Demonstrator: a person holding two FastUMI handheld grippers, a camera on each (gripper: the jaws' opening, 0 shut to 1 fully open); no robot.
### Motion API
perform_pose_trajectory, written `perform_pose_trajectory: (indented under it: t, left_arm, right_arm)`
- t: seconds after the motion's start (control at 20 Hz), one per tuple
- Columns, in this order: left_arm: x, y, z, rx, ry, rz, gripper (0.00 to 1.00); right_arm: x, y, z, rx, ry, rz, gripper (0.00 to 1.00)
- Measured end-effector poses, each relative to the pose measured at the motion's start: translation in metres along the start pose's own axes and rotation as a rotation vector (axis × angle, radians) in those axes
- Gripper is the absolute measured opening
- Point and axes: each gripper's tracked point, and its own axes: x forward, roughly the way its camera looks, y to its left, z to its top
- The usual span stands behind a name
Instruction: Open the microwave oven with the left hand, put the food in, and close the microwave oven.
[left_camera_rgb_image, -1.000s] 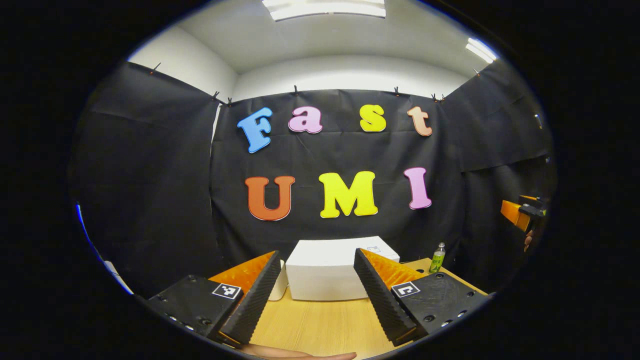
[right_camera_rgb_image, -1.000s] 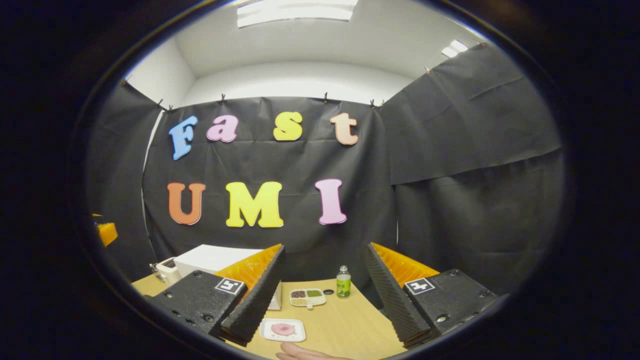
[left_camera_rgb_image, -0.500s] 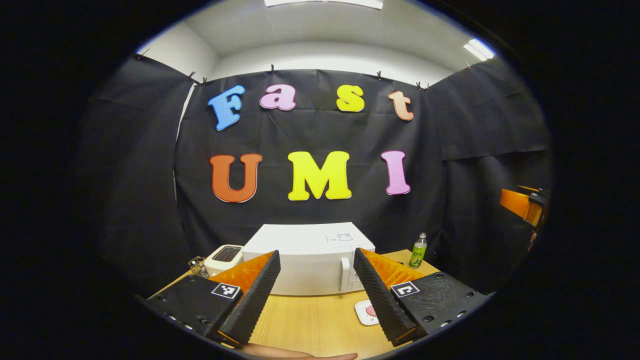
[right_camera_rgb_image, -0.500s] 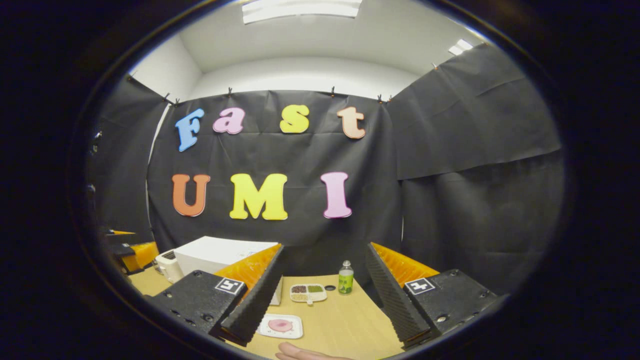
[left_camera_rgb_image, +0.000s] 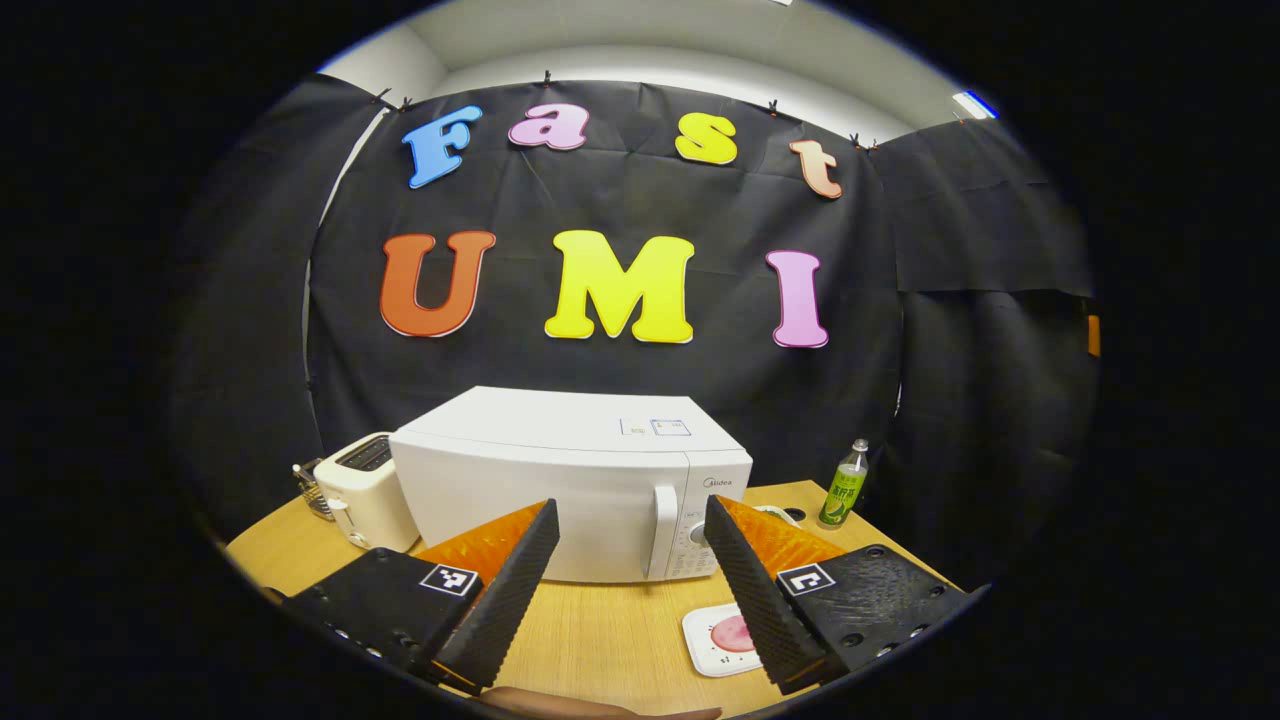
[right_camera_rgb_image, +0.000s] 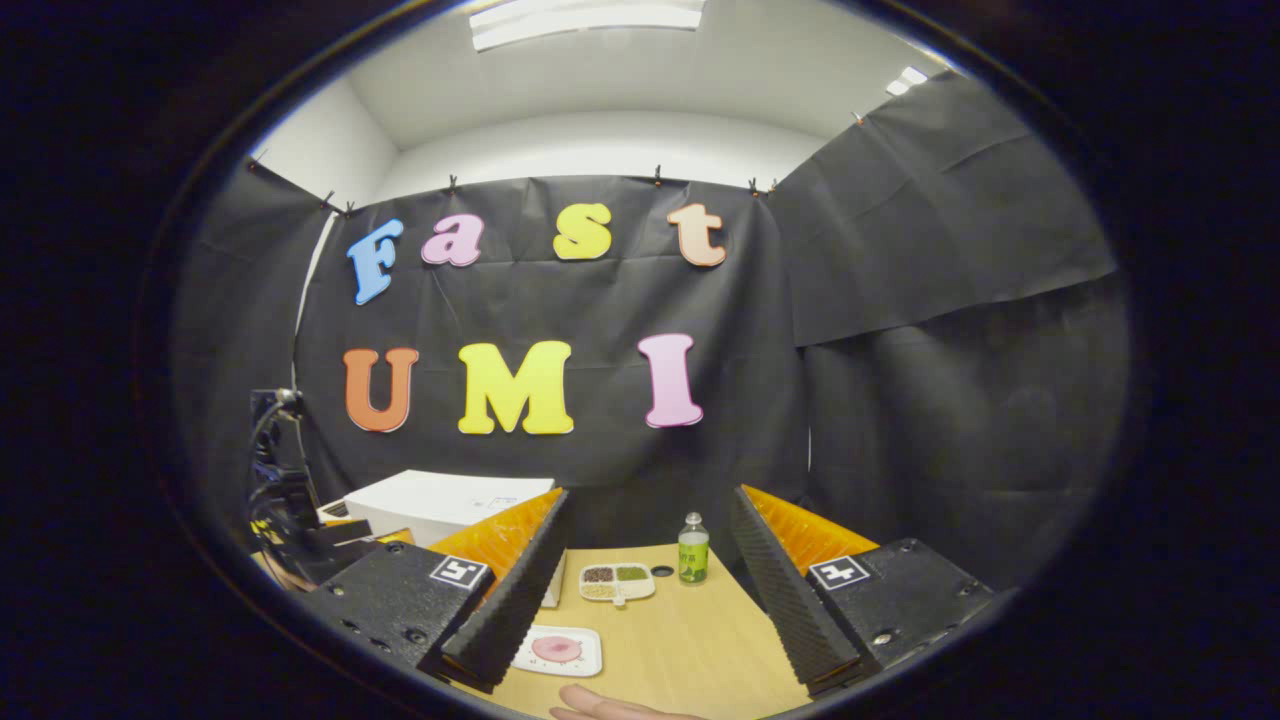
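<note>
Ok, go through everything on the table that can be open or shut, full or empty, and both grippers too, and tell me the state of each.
microwave: door shut, handle untouched.
left gripper: open, empty, short of the microwave.
right gripper: open, empty, above the table.
plate: flat on the table, pink food on it.
divided dish: filled compartments.
bottle: upright, capped.
toaster: slots look empty.

The left gripper view looks level and near at the closed front of the microwave (left_camera_rgb_image: 560, 480), at twelve o'clock. The right gripper view, farther back, has the microwave (right_camera_rgb_image: 440, 497) at ten o'clock. Both share the table (left_camera_rgb_image: 600, 640), bottle (right_camera_rgb_image: 692, 550) and pink food plate (right_camera_rgb_image: 557, 650)
</note>
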Motion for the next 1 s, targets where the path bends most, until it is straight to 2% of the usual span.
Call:
perform_pose_trajectory:
  t: [0.05,0.2,0.25,0.3,0.4,0.7,0.8,1.0]
  left_arm:
    - [0.013,-0.002,-0.01,0.01,0.002,-0.002,0.93]
    - [0.048,-0.01,-0.041,0.016,0.057,-0.009,0.93]
    - [0.058,-0.015,-0.052,0.006,0.08,-0.015,0.93]
    - [0.068,-0.019,-0.063,-0.001,0.111,-0.009,0.93]
    - [0.084,-0.026,-0.081,0.009,0.148,0.002,0.93]
    - [0.125,-0.021,-0.099,0.041,0.117,0.06,0.93]
    - [0.136,-0.024,-0.108,0.041,0.125,0.033,0.93]
    - [0.143,-0.032,-0.115,-0.099,0.135,-0.036,0.92]
  right_arm:
    - [0.001,-0.003,-0.003,-0.002,0.001,0.002,0.96]
    - [0.003,-0.01,-0.007,-0.027,-0.004,-0.002,0.96]
    - [0.003,-0.013,-0.01,-0.036,-0.003,-0.005,1.0]
    - [0.003,-0.016,-0.011,-0.033,-0.009,-0.009,0.96]
    - [0.001,-0.02,-0.01,-0.017,-0.029,-0.008,0.96]
    - [0.01,-0.038,-0.03,-0.03,-0.019,-0.031,0.95]
    - [0.014,-0.045,-0.041,-0.024,0.004,-0.042,0.95]
    - [0.019,-0.054,-0.052,-0.001,0.015,-0.042,0.96]
